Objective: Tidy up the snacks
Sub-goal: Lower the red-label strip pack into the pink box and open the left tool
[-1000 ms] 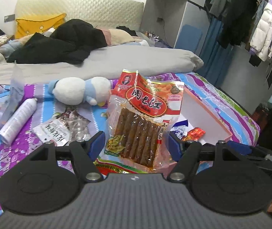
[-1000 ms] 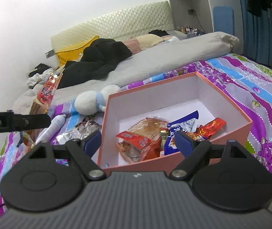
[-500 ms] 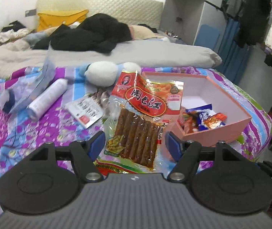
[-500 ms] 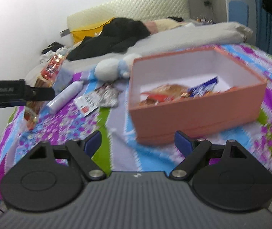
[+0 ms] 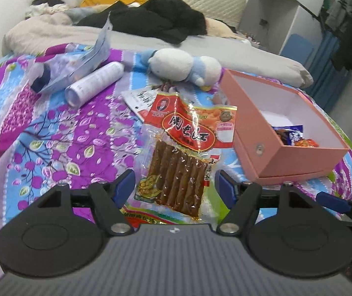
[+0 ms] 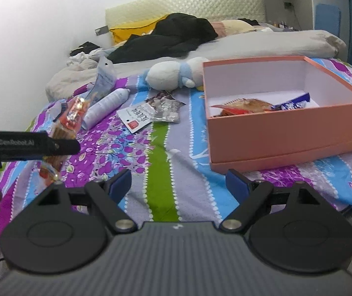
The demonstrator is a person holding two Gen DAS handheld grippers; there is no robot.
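Note:
My left gripper [image 5: 174,181] is shut on a red and clear packet of brown snack sticks [image 5: 183,157] and holds it upright above the bedspread, left of the pink box [image 5: 269,143]. The packet and the left gripper also show at the left of the right wrist view [image 6: 63,128]. The pink box [image 6: 284,138] stands open with several snack packets [image 6: 245,104] inside. My right gripper [image 6: 178,182] is open and empty, low over the bedspread in front of the box. More snack packets [image 6: 151,112] lie on the bed.
A white and blue plush toy [image 5: 183,65] lies behind the box. A white bottle [image 5: 94,83] and a clear plastic pouch [image 5: 77,65] lie at the back left. Dark clothes [image 6: 166,39] and a grey duvet cover the far bed. A wardrobe stands right.
Both grippers have pulled back from the box toward the bed's near edge. The left gripper still holds the stick packet, now left of the box. The right gripper is farther from the box.

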